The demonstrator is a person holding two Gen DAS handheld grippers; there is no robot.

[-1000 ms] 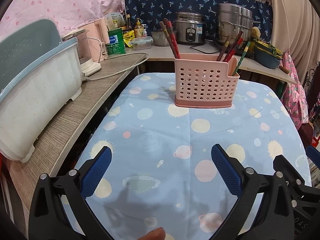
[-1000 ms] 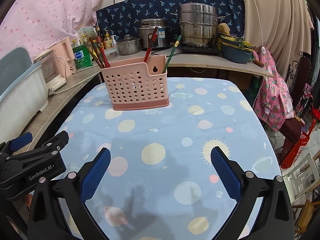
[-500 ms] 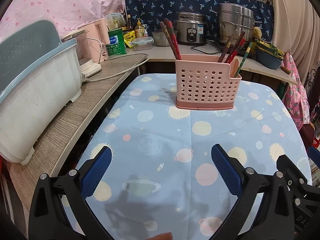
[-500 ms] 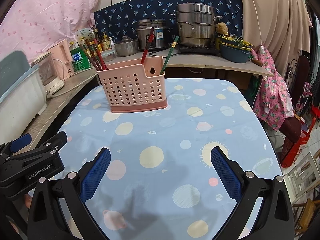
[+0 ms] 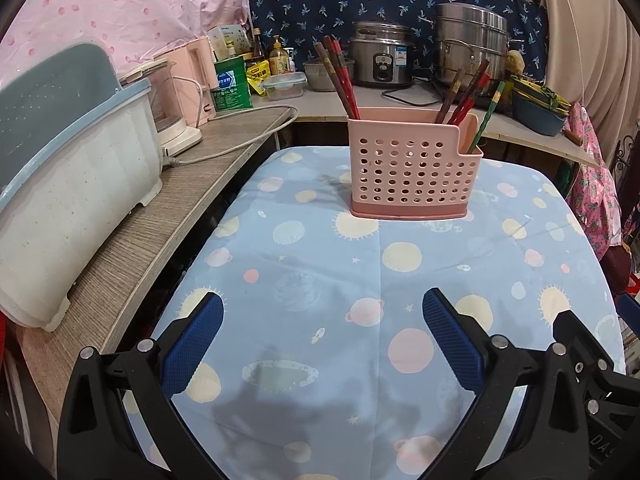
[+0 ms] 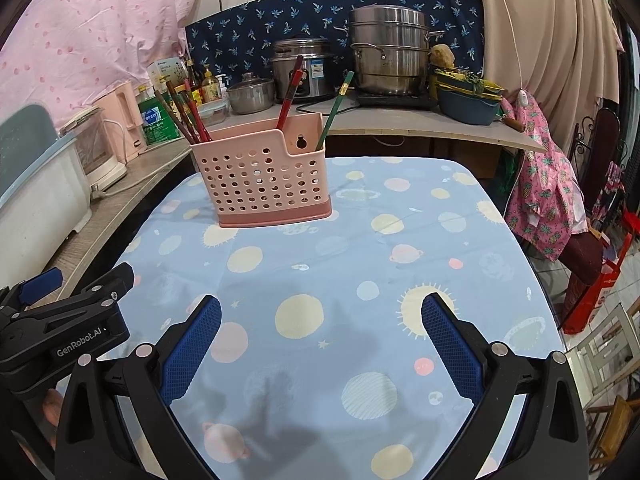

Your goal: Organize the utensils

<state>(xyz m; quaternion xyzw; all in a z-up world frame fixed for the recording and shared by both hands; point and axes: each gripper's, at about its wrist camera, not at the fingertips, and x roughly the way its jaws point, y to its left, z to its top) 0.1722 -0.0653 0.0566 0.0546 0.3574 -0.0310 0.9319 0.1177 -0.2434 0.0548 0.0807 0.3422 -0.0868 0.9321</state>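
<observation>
The left tongs (image 5: 323, 332) are wide apart and hold nothing. The right tongs (image 6: 321, 332) are wide apart too, and they are empty as well. Both hang low over the near end of the surface (image 5: 304, 264), which wears a blue cloth with suns and planets on it. A pink basket (image 5: 412, 168) with lots of little holes stands upright at the far end of the surface, well apart from both tongs. Some dark red chopsticks (image 5: 338, 76) stick up out of its left end and lean to the left. More red chopsticks (image 5: 466, 94) stick up near its right end and lean to the right. One green chopstick (image 5: 487, 118) stands in the low part at the right end. Behind the basket, on another surface, sit a rice cooker (image 5: 382, 60) and a big shiny steamer pot (image 5: 472, 44). A white and blue tub (image 5: 72, 184) sits off to the left.
</observation>
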